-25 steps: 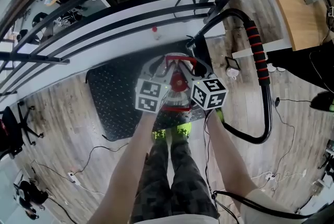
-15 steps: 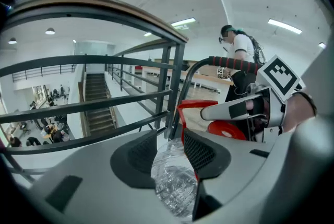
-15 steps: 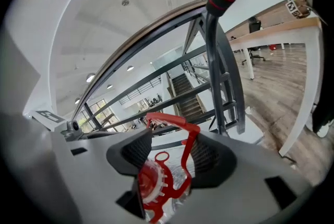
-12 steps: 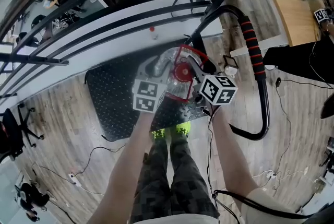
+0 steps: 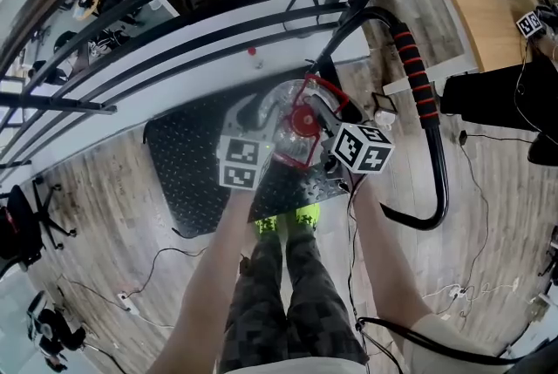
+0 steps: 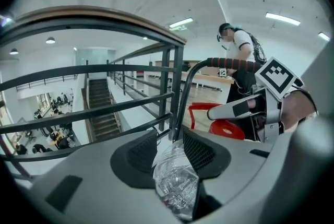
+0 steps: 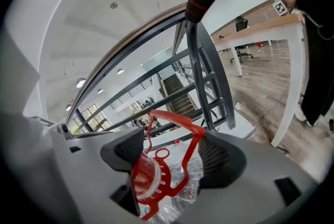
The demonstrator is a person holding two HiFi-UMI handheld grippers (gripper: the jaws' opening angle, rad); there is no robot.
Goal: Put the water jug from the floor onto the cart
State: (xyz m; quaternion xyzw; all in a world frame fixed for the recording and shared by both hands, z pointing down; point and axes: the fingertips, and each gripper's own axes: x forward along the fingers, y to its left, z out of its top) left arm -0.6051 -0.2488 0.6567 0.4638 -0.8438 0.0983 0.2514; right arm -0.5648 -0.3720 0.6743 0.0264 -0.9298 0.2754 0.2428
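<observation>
The clear water jug, with a red cap and a red carrying handle, stands on the black cart deck. My left gripper is at the jug's left side. In the left gripper view its pads press the clear plastic, after easing apart slightly. My right gripper is at the jug's right. Its jaws have just been opening, and in the right gripper view they stand wide around the handle and the cap. The right gripper's finger also shows in the left gripper view.
The cart's black push bar with red-striped grip curves along the right. A dark metal railing over a stairwell runs just beyond the cart. Cables lie on the wood floor. My shoes touch the deck's near edge. A person stands behind.
The right gripper has shifted to the right and its jaws have spread off the red handle. The jug's handle and cap now sit further up and to the right. The left gripper has hardly moved.
</observation>
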